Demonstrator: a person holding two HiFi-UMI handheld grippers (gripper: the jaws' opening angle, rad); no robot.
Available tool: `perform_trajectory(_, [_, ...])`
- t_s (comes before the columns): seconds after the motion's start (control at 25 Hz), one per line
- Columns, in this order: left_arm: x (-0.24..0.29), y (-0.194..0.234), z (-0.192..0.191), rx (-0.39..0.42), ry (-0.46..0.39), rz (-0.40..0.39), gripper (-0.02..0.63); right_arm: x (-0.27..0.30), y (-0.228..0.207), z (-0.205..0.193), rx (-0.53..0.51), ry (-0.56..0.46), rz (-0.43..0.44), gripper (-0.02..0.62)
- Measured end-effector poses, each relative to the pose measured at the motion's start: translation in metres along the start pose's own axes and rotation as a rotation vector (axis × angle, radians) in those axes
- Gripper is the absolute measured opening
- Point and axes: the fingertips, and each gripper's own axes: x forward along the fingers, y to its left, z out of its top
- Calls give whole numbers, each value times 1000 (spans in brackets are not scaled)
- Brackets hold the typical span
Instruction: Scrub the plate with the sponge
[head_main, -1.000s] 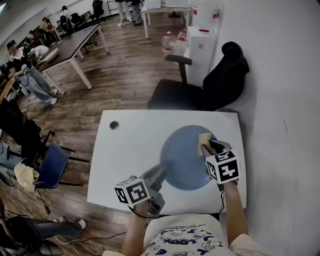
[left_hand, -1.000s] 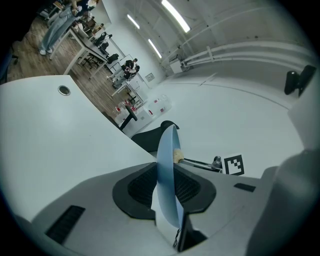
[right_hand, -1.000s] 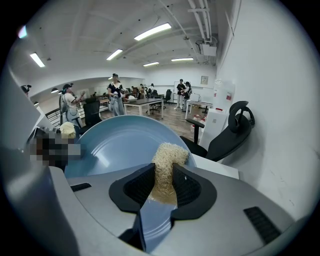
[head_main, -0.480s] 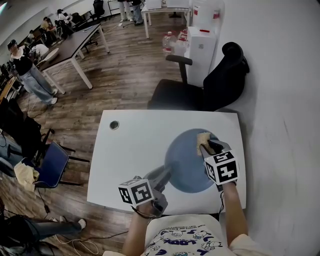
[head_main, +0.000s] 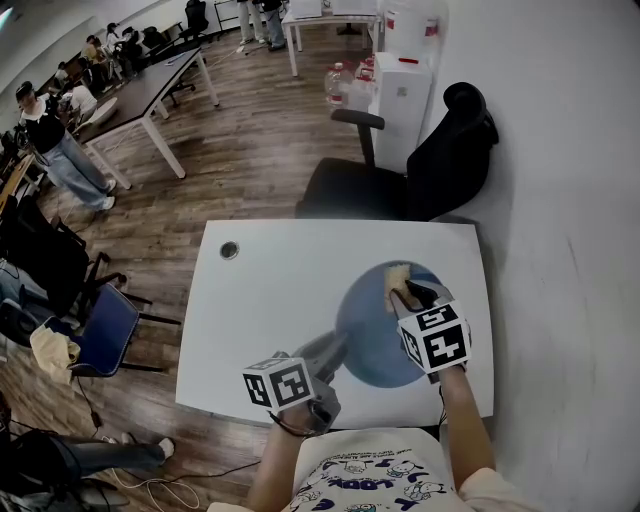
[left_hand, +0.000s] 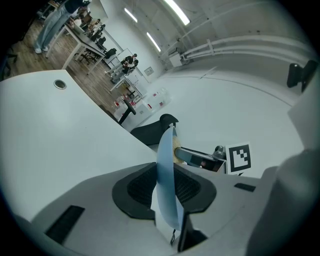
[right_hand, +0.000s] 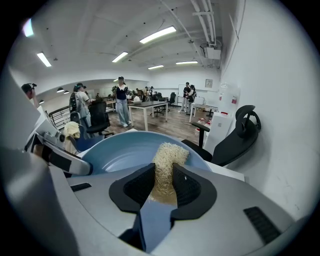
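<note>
At lower centre of the head view, the left gripper (head_main: 333, 352) has its jaws clamped on the lower-left rim of the blue plate (head_main: 372, 345), which sits on the white table (head_main: 270, 290) right of centre. Further right, the right gripper (head_main: 412, 293) squeezes the tan sponge (head_main: 398, 278) between its jaws, against the plate's upper inside.

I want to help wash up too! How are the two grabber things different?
The left gripper pinches the thin rim of the blue plate; the right gripper squeezes the tan sponge. The left gripper sits at the plate's edge; the right gripper reaches over its inside. Both are shut on something.
</note>
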Motion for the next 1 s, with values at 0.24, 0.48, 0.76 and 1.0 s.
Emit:
perform_trajectory(0.24, [0, 0, 2, -15, -8, 2, 81, 1, 11, 6, -14, -12, 23, 110])
perform_trajectory(0.48, [1, 1, 3, -20, -9, 6, 81, 4, 23, 8, -34, -16, 49, 110])
perform_trajectory(0.76, [0, 3, 5, -29, -14, 11, 81, 5, 39, 8, -53, -19, 83, 110])
perform_trajectory(1.0, [-1, 8, 7, -45, -27, 23, 81, 8, 54, 7, -79, -20, 114, 110])
